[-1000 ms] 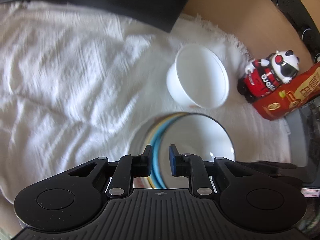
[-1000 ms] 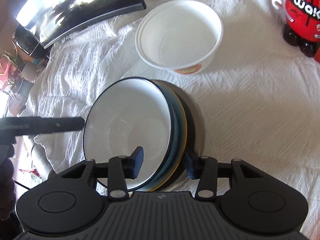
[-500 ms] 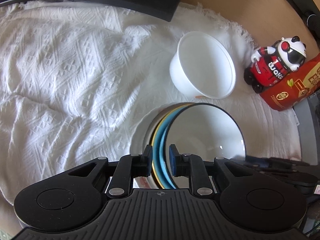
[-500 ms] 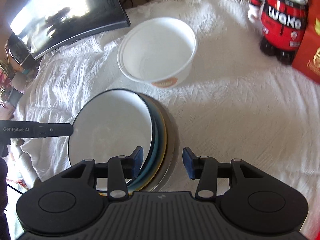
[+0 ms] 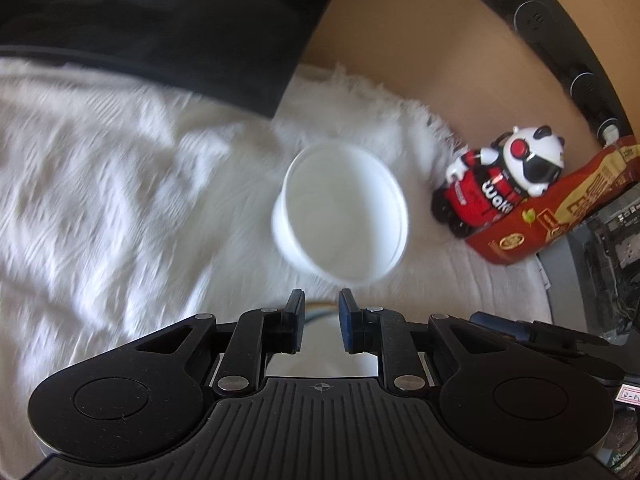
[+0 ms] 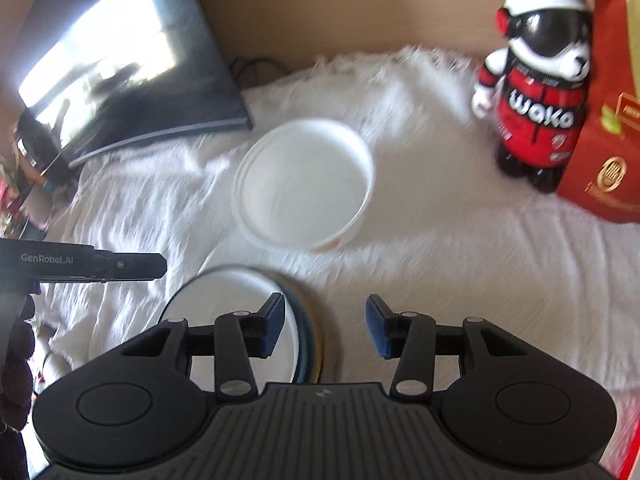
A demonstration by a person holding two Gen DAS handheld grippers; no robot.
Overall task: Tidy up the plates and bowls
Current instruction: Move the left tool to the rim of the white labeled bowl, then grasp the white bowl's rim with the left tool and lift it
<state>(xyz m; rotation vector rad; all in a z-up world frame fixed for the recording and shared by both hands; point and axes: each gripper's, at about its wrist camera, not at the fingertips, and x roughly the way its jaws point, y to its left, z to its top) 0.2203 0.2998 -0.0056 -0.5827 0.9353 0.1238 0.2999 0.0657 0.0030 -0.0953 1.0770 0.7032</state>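
A white cloth (image 6: 460, 264) covers the bench. At its near edge lies the stack of plates (image 6: 240, 300); the white bowl (image 6: 302, 184) stands just beyond it. The right tool (image 6: 325, 326) gapes empty above the stack's right rim. The left tool (image 5: 319, 322) is narrow and empty.

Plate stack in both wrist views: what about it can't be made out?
- Left wrist: plate stack almost wholly hidden behind the left gripper; only a rim sliver shows.
- Right wrist: near half covered by the right gripper; plate count unclear.
- Motion blur smears the white bowl.
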